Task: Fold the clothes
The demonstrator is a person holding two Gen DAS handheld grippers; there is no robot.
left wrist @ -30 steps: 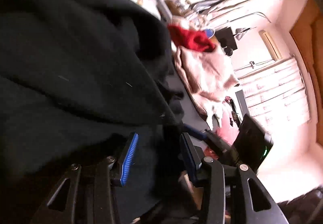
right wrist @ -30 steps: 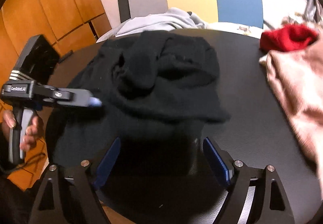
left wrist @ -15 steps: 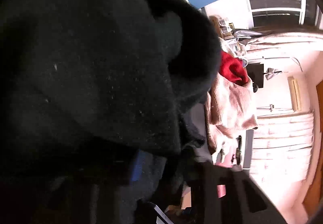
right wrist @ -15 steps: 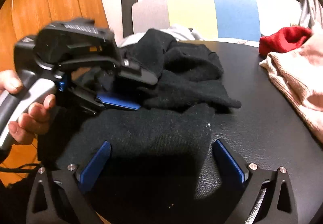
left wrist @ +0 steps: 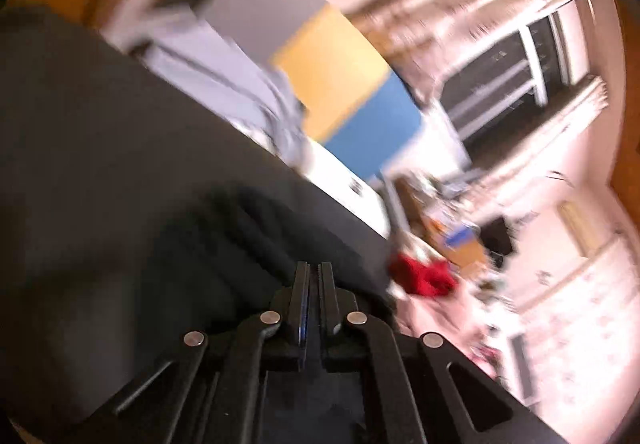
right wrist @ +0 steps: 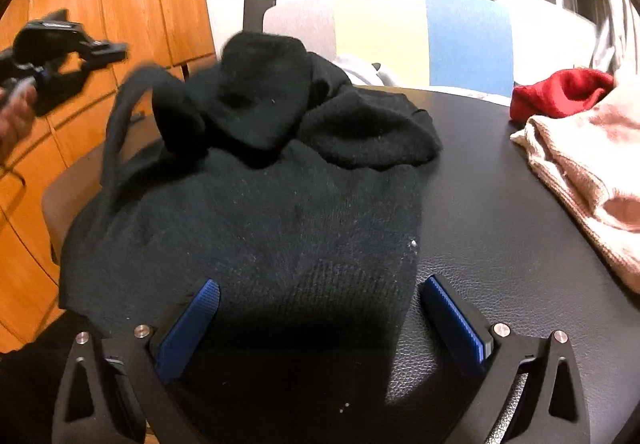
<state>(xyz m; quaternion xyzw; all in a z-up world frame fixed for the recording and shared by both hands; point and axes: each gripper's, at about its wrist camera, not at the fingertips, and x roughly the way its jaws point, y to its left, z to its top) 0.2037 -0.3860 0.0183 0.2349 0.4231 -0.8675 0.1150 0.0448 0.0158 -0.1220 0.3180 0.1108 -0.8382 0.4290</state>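
Observation:
A black knit sweater (right wrist: 256, 212) lies in a heap on the black round table (right wrist: 500, 228), its upper part bunched toward the far side. My right gripper (right wrist: 320, 304) is open, its blue pads on either side of the near hem, empty. My left gripper (left wrist: 314, 272) is shut with nothing visibly between its pads, and it shows in the right wrist view (right wrist: 60, 56) up at the far left, clear of the sweater. The left wrist view is blurred, with the black sweater (left wrist: 240, 240) below it.
A pink knit garment (right wrist: 584, 172) and a red garment (right wrist: 560, 92) lie at the table's right side. A grey, yellow and blue sofa (right wrist: 420, 40) with a pale grey garment (left wrist: 224, 76) stands behind. Orange wooden cabinets (right wrist: 100, 4) are at the left.
My left gripper has let go of the black sweater, closed, and swung up and away to the left. The sweater's upper part now lies folded over. My right gripper has stayed open.

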